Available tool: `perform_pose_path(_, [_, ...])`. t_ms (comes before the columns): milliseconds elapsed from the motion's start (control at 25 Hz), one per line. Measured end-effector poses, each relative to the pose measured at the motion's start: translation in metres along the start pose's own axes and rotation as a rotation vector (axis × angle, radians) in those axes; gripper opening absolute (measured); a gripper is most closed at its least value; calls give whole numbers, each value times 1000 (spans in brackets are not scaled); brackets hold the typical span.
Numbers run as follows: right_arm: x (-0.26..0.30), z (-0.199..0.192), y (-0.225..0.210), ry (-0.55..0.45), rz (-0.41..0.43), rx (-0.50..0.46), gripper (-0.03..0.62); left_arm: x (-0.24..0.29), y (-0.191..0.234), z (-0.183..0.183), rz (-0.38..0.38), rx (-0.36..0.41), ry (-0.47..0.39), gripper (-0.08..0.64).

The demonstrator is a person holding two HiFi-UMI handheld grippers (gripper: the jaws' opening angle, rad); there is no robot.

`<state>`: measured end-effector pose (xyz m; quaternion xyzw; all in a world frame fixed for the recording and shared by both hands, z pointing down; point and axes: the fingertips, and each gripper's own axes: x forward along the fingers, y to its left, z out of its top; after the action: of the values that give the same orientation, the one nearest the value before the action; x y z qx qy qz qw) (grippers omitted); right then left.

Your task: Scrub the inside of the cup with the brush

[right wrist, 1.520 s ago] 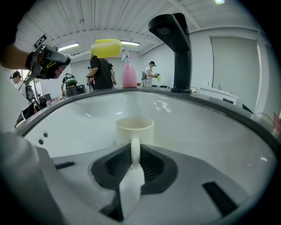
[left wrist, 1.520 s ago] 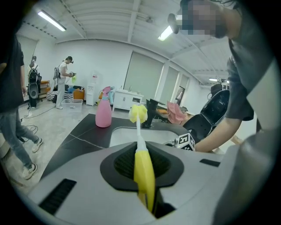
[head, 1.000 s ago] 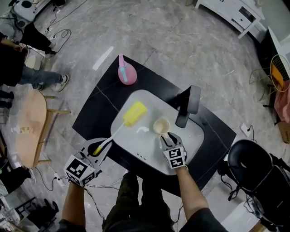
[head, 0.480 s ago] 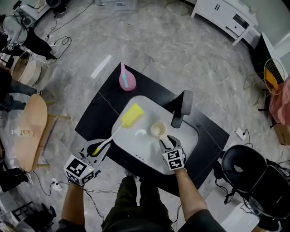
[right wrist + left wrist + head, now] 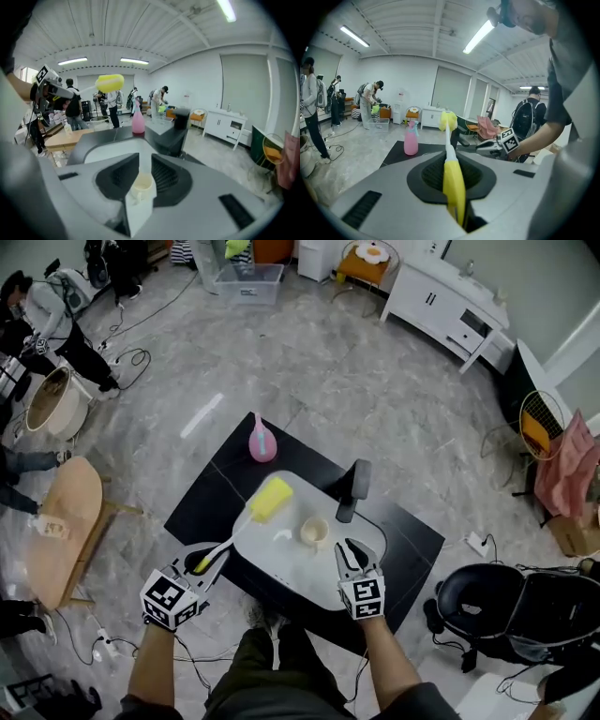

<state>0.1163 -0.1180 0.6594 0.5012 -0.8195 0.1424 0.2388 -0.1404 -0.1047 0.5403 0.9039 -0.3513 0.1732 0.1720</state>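
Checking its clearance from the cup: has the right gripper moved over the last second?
Yes: the right gripper has drawn back from the cup, toward the sink's near rim. Its jaws have just been closing, nothing between them.

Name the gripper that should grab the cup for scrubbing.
Right. The right gripper is empty, its jaws apart though they have just been closing partway, and the cup stands on the white basin just ahead of it. The left gripper is shut on the brush, so it does the scrubbing.

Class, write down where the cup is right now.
Head view, centre: the cup stands on the white basin, right of the yellow brush head and just left of the right gripper.
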Motion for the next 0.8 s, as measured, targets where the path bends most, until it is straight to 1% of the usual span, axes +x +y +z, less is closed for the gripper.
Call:
perform_pose_path(40, [-10, 15, -3, -29, -14, -4, 79, -4, -2, 6, 1, 3, -8, 31])
perform_pose_path(160, [-41, 60, -9, -98, -46, -21, 73, -17, -7, 27, 4, 8, -39, 31])
perform_pose_path(240, [-63, 88, -12, -145, -70, -37, 30, -25, -11, 40, 6, 18, -56, 31])
perform_pose_path(280, [-73, 101, -13, -167, -80, -43, 22, -29, -13, 46, 6, 24, -63, 31])
perform_pose_path(440, [-113, 146, -14, -250, -104, -58, 14, -42, -22, 64, 3, 44, -81, 31])
perform_pose_path(600, [-148, 177, -12, -318, -126, -63, 3, -52, -28, 76, 2, 61, -89, 31])
perform_pose_path(800, [-180, 199, -4, -377, -144, -69, 2, -64, -31, 84, 6, 72, -106, 31])
